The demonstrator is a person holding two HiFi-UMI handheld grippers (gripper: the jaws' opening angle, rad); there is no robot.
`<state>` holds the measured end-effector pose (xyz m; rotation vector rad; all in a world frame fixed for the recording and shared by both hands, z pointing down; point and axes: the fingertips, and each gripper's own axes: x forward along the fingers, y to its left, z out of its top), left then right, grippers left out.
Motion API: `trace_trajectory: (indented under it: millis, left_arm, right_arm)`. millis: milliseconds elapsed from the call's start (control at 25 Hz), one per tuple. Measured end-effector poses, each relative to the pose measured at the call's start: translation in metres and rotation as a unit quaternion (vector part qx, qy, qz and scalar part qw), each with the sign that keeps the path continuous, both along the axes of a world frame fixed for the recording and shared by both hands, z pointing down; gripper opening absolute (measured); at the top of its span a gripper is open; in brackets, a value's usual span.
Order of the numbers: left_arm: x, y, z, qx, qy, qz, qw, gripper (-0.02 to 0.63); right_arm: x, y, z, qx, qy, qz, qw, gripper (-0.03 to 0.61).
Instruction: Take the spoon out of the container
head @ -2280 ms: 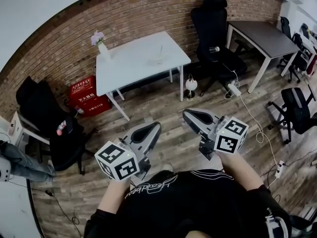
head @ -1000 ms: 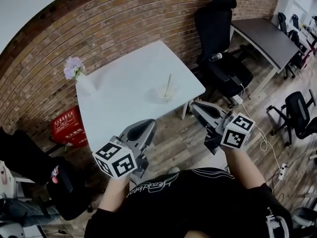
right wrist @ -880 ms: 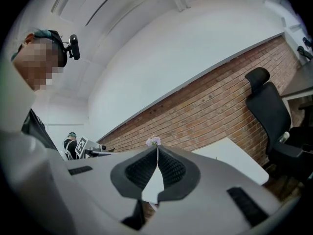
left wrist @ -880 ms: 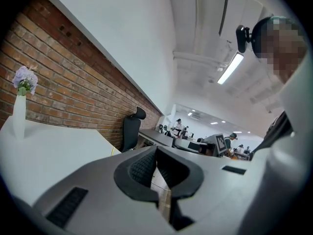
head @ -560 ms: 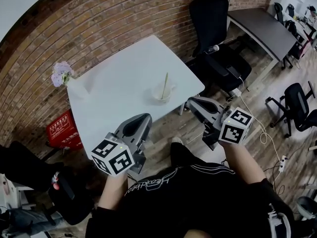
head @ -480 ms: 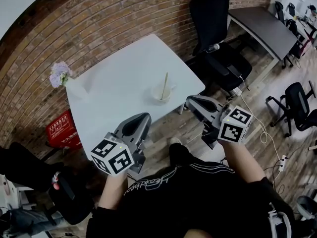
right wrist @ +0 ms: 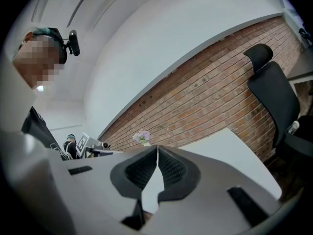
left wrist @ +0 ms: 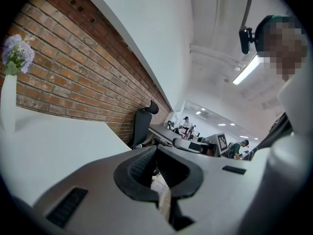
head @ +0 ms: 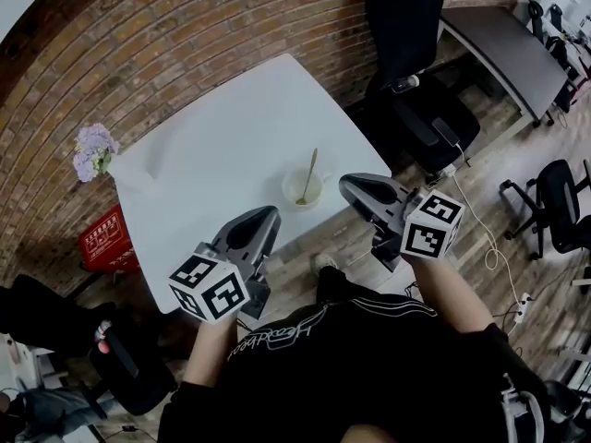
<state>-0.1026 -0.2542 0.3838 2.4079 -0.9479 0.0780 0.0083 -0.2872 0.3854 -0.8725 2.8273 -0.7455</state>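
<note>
A small pale container (head: 302,190) stands near the front edge of the white table (head: 212,155), with a spoon (head: 308,172) leaning in it, handle pointing away. My right gripper (head: 351,188) is shut and empty, its tip just right of the container, off the table's corner. My left gripper (head: 262,221) is also shut and empty, over the table's front edge, to the left of and nearer than the container. The left gripper (left wrist: 156,149) and the right gripper (right wrist: 157,148) show their pads meeting in their own views. Neither of those views shows the container.
A white vase of purple flowers (head: 92,151) stands at the table's far left corner, and the flowers (right wrist: 143,137) also show in the right gripper view. A black office chair (head: 420,81) and a grey desk (head: 508,53) stand to the right. A red box (head: 103,243) sits on the floor.
The person has walked up to the table. Both grippers, earlier over the wooden floor, now reach the table's front edge, the right one beside the container. Both stayed shut.
</note>
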Motion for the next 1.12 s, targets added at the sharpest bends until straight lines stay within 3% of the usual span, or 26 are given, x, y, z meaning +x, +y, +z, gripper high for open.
trace_trajectory:
  millis: [400,600,1120]
  left_arm:
    - [0.001,-0.062,0.028,-0.035,-0.005,-0.008,0.9993,0.005]
    - [-0.005,-0.078,0.047,-0.055,-0.009,-0.023,0.9982,0.005]
    - [-0.024,-0.101,0.077,-0.089,-0.012,-0.054,0.9945,0.005]
  right_arm:
    - [-0.004,-0.063,0.042,-0.029,0.027,-0.031,0.999,0.003]
    - [-0.006,-0.084,0.068,-0.048,0.051,-0.041,0.997,0.098]
    - [-0.016,-0.12,0.139,-0.074,0.104,-0.057,0.99,0.11]
